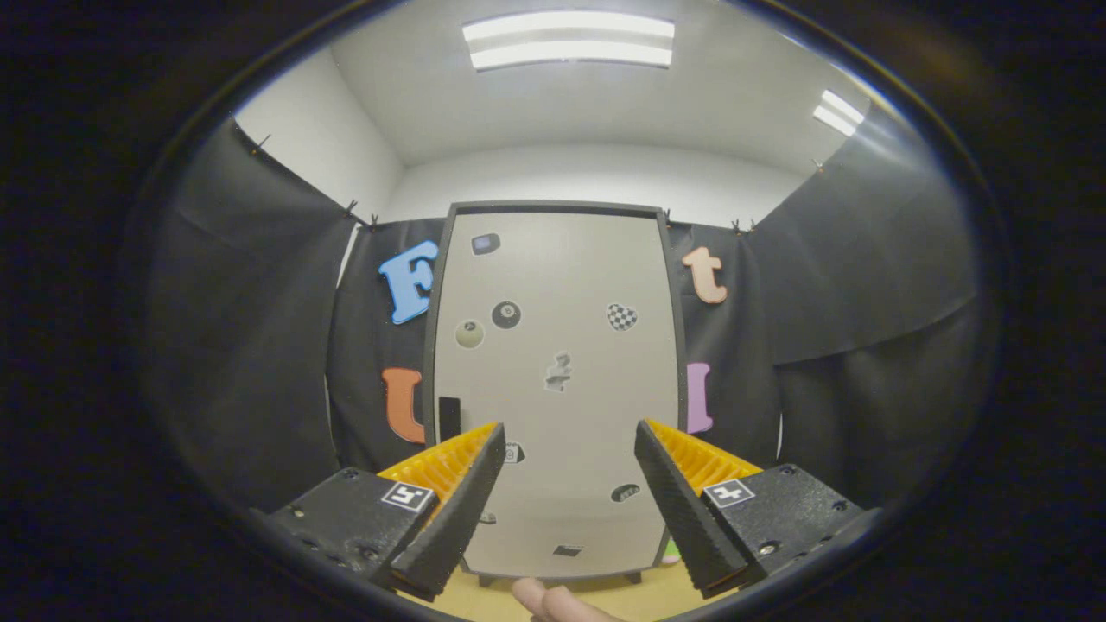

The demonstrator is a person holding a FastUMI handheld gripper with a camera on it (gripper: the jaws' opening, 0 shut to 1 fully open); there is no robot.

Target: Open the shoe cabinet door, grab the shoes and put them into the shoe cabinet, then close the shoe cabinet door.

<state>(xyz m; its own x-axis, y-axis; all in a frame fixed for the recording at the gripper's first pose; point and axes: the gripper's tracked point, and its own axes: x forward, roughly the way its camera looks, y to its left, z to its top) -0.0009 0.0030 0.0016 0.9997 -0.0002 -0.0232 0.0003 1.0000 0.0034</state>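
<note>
- One gripper (pixel 568 462) is in view, fingers apart and clamped on nothing; only air and the cabinet front lie between them.
- Left of the fingers: black cloth wall (pixel 251 345), hung by clips from a white room wall.
- Just beyond the left fingertip: a small dark upright handle (pixel 449 419) at the door's left edge, low on the panel. In my judgement this is the grip point for opening.
- Centre: the cabinet (pixel 553 285) stands upright, dark frame around a pale door (pixel 570 415), door shut. Its long axis runs vertical. It faces the gripper squarely, straight ahead and beyond the fingers, not touching them.
- Key relation: the handle lies ahead and slightly left of the gap between the fingers, so the next move, as I judge it, calls for a shift left and forward before closing.
- Stickers are scattered over the door: a black ball (pixel 506 314), a pale ball (pixel 469 333), a chequered heart (pixel 621 316), others too small to identify. No writing on them can be read.
- Each finger base carries a square black-and-white marker (pixel 408 496); these are patterns, not text.
- Below the fingers: a yellowish floor (pixel 639 596) and a fingertip of the person's hand (pixel 553 603).
- Right of the fingers: more black cloth. A small bright object (pixel 671 551) shows at the cabinet's lower right foot; whether it is a shoe cannot be told.
- Task stage, by judgement: opening not yet started.
</note>
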